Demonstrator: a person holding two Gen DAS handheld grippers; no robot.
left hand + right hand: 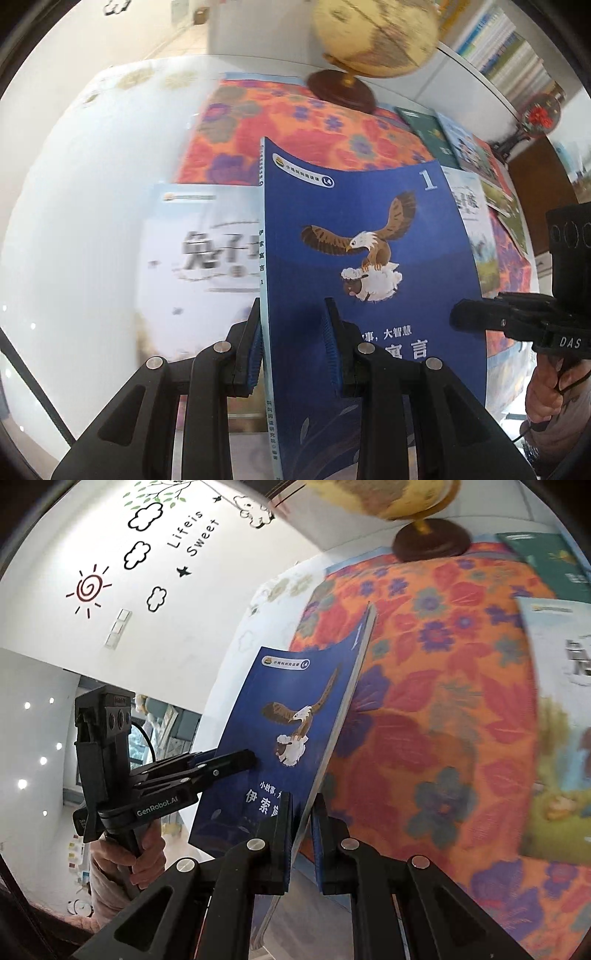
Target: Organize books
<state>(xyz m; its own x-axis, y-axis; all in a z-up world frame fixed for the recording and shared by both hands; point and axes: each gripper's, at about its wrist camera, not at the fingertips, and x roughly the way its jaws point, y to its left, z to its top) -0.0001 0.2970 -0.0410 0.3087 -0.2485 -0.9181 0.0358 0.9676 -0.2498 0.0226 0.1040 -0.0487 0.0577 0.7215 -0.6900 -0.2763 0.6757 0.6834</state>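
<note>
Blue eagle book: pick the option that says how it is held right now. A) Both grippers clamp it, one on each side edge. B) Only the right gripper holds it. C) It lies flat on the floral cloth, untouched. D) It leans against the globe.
A: the left gripper pinches the spine side of the blue eagle book and the right gripper pinches its opposite edge, holding it above the floral cloth.

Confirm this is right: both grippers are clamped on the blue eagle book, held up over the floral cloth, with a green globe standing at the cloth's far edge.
One detail is off: the globe is yellowish tan, not green, as the left wrist view shows. The rest holds: the left gripper and right gripper both clamp the blue eagle book above the floral cloth.
</note>
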